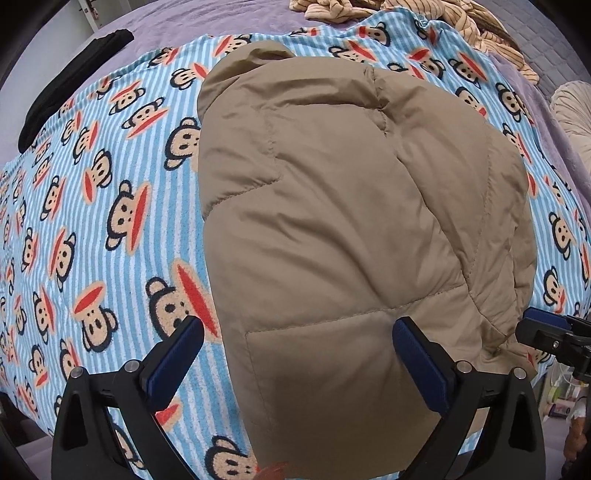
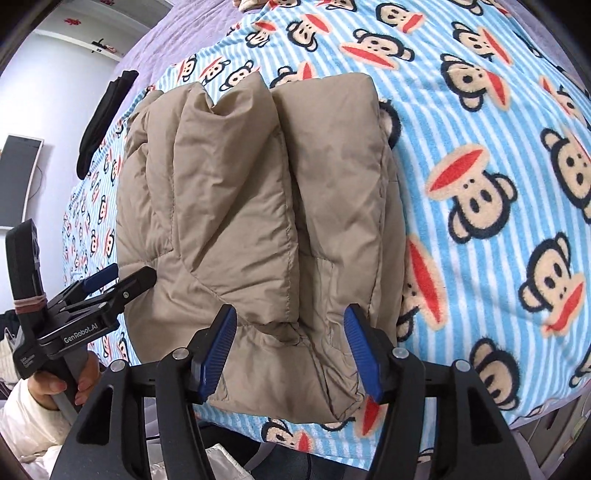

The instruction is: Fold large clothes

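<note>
A tan quilted puffer jacket [image 1: 332, 221] lies folded into a compact bundle on a blue striped monkey-print blanket [image 1: 110, 221]. It also shows in the right wrist view [image 2: 258, 203], on the same blanket [image 2: 480, 184]. My left gripper [image 1: 299, 325] is open just above the bundle's near left edge, holding nothing. My right gripper [image 2: 290, 314] is open above the bundle's near right corner, holding nothing. The left gripper also shows in the right wrist view [image 2: 110, 280], at the bundle's left side. The right gripper's tip shows in the left wrist view [image 1: 543, 321].
A black garment [image 1: 66, 85] lies at the blanket's far left edge. A striped beige garment [image 1: 424, 14] is heaped at the far side on the purple bed cover [image 1: 184, 22]. The bed's near edge runs just below the bundle.
</note>
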